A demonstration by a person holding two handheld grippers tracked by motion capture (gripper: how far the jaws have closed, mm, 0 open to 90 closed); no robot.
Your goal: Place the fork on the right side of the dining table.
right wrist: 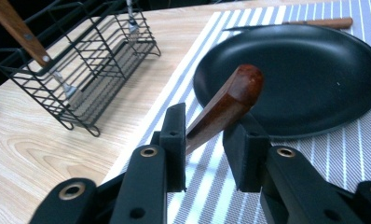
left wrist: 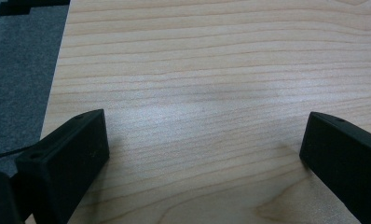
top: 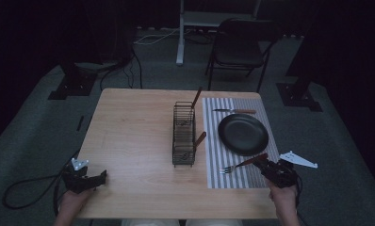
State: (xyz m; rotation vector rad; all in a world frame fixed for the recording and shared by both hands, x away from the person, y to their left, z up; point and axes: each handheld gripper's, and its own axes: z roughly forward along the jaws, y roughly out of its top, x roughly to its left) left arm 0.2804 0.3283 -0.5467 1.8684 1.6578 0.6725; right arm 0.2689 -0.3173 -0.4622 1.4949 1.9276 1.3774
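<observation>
A fork (top: 240, 164) with a reddish wooden handle (right wrist: 225, 105) lies slanted on the striped placemat (top: 232, 181), tines to the left, just in front of a black plate (top: 243, 134). My right gripper (top: 264, 165) is at the handle's end. In the right gripper view the handle runs between the jaws of this gripper (right wrist: 204, 140), which stand slightly apart and close on either side of it, open rather than clamped. My left gripper (top: 97, 179) rests at the table's near left corner. Its jaws (left wrist: 204, 140) are wide open over bare wood.
A black wire rack (top: 183, 134) stands mid-table beside the mat, with wooden-handled utensils (right wrist: 20, 32) in it. A knife (top: 235, 111) lies on the mat behind the plate (right wrist: 291, 74). A folding chair (top: 240, 47) stands beyond the table.
</observation>
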